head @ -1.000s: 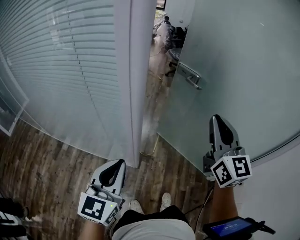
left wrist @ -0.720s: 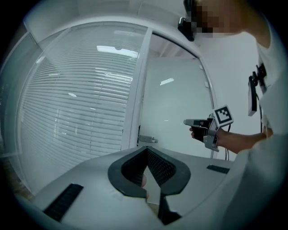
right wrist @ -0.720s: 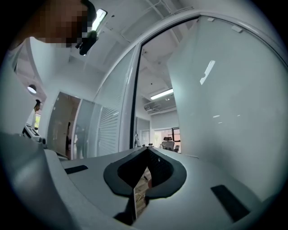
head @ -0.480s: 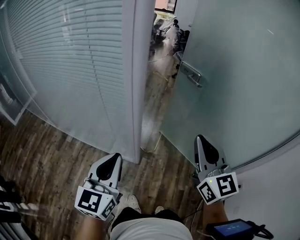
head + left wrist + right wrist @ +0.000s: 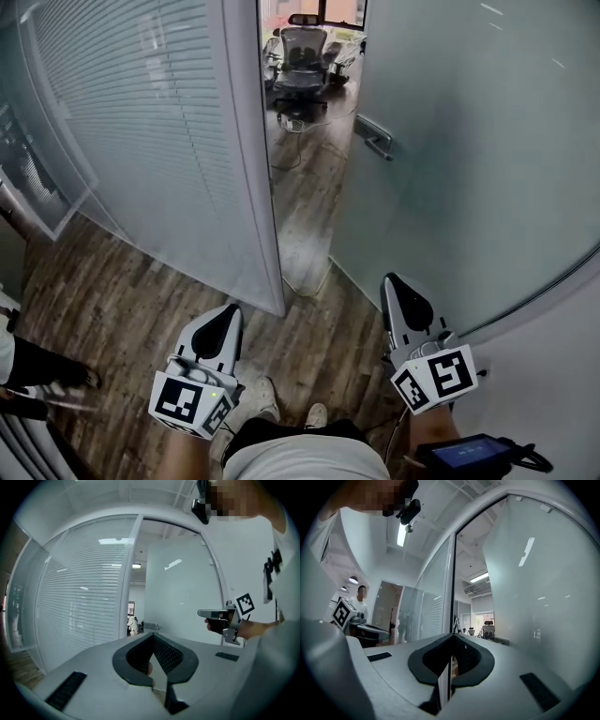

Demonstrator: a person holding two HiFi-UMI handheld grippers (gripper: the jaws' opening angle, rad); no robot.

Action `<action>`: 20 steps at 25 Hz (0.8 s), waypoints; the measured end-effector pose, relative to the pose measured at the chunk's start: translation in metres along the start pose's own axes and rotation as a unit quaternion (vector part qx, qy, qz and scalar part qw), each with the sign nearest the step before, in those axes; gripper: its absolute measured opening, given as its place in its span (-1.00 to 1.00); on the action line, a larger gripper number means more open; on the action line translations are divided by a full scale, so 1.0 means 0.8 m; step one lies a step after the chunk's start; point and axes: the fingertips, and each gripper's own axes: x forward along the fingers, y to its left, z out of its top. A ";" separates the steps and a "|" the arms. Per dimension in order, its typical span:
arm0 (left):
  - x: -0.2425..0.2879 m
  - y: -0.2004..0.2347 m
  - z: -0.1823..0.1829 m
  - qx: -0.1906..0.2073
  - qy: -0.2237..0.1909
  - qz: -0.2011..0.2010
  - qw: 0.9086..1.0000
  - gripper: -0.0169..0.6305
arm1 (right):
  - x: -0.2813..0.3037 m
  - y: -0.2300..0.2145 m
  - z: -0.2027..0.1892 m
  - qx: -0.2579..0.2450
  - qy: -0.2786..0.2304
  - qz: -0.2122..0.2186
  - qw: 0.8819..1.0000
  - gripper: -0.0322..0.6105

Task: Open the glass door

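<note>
The frosted glass door (image 5: 469, 141) stands ajar at the right of the head view, its metal handle (image 5: 374, 137) far ahead of both grippers. Through the gap an office room shows. My right gripper (image 5: 390, 279) is shut with nothing in it, low beside the door's bottom edge and apart from the glass. My left gripper (image 5: 228, 314) is shut and empty too, near the foot of the white door post (image 5: 246, 141). In the left gripper view the left gripper (image 5: 153, 635) points at the door (image 5: 183, 602). In the right gripper view the right gripper (image 5: 452, 636) points at the gap beside the door (image 5: 534, 597).
A glass wall with blinds (image 5: 141, 122) runs left of the post. An office chair (image 5: 302, 52) stands inside the room. Someone's dark shoes (image 5: 47, 375) are at the left edge on the wood floor (image 5: 112, 300). My own shoes (image 5: 281, 408) are below the grippers.
The gap between post and door has widened and the chair inside has come into sight. Both grippers have drawn back; the right one sits lower, away from the glass.
</note>
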 end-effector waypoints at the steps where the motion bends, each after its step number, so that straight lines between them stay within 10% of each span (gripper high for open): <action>1: -0.004 -0.003 0.004 0.001 0.002 0.005 1.000 -0.95 | -0.003 -0.001 0.003 0.006 0.002 0.003 1.000 -0.89; 20: -0.058 0.039 0.049 0.011 -0.032 0.010 0.999 -0.95 | -0.018 0.076 0.045 -0.013 -0.002 -0.002 1.000 -0.89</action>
